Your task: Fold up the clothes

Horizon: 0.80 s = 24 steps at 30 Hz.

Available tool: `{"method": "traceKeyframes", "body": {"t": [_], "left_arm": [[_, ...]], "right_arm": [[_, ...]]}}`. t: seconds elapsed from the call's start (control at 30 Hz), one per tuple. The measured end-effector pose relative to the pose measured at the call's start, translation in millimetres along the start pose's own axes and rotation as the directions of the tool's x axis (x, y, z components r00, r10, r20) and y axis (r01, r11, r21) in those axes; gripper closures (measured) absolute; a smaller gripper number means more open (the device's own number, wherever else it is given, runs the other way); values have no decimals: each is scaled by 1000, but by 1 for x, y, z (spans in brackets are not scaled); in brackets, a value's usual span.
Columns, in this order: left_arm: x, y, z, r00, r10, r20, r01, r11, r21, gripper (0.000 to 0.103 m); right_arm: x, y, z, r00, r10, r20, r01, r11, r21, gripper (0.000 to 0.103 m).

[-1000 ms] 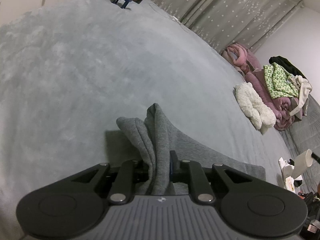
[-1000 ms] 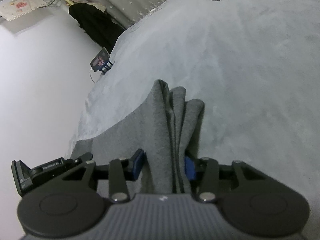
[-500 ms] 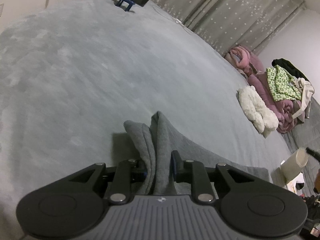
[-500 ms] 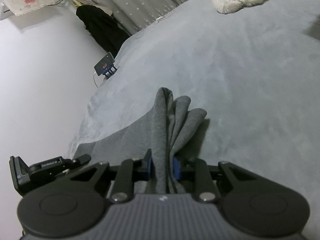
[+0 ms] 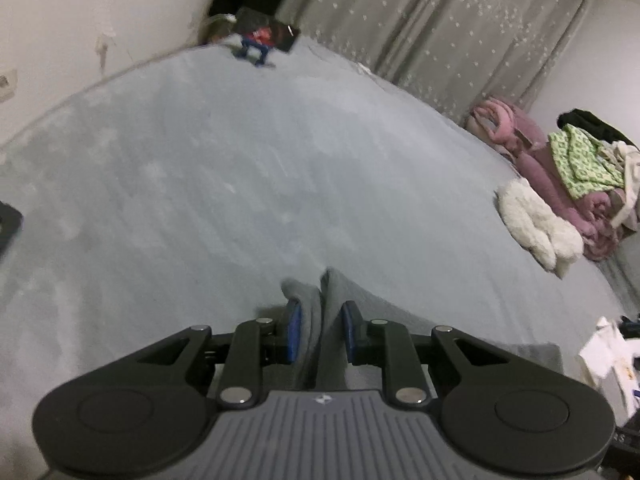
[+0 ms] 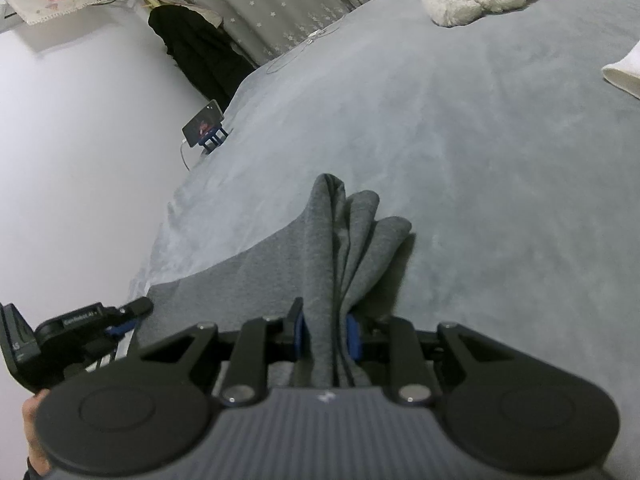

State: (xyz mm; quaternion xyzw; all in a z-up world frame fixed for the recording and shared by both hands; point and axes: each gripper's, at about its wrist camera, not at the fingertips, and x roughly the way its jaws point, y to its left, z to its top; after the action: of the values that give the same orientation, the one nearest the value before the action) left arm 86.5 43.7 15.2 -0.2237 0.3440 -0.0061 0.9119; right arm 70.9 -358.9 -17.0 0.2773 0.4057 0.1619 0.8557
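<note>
Your left gripper and right gripper each pinch bunched, pleated folds of the grey garment, seemingly tight.

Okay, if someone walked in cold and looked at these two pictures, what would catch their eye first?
Most likely the grey garment, bunched into folds and pinched by the right gripper low in the right wrist view, with the left gripper clamping another edge. Next, the pink bedding pile with green patterned cloth at the bed's far right, and the lit phone propped by the wall.
</note>
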Motion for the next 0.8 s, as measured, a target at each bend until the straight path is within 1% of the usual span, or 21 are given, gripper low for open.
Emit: {"method": "traceKeyframes", "body": {"t": [0.1,0.2,0.3,0.33,0.4,0.47,0.53,0.6,0.67,0.73,0.77,0.8], "left_arm": [[-5,-3,2,999,21,40,-22,999,25,84],[-10,-12,0,998,5,63,-10,998,68,84],[-16,-32,-8,995,-23,100,7,988,157,84],[-17,-39,-13,994,-35,105,15,982,188,84],[-15,-56,-24,995,-53,89,30,970,243,84],[-11,-70,-36,996,-53,76,29,956,292,84],[-5,-84,-49,997,-33,65,7,934,356,83],[6,-95,-64,999,11,52,-32,901,433,83],[14,-104,-80,997,59,58,-80,859,506,84],[16,-111,-90,992,81,92,-119,814,568,84],[15,-113,-92,991,87,98,-128,805,579,84],[14,-114,-92,991,90,99,-131,804,580,84]], "right_arm": [[0,0,0,1000,-6,0,6,1000,-5,82],[0,0,-1,1000,-13,1,13,1000,-8,82],[1,2,-1,1000,-17,2,17,1000,-14,82],[1,2,-1,1000,-19,2,19,1000,-15,81],[1,2,-2,1000,-22,3,22,1000,-17,81],[1,2,-2,1000,-25,3,25,999,-21,81],[0,3,-2,1000,-28,4,28,999,-26,80],[-1,3,-1,1000,-29,4,29,999,-27,80],[-2,3,-1,1000,-28,4,28,999,-29,80],[-2,3,-1,1000,-29,5,29,999,-32,80],[-2,3,-1,1000,-30,6,30,999,-35,80],[-3,4,-1,1000,-31,6,31,999,-37,80]]}}
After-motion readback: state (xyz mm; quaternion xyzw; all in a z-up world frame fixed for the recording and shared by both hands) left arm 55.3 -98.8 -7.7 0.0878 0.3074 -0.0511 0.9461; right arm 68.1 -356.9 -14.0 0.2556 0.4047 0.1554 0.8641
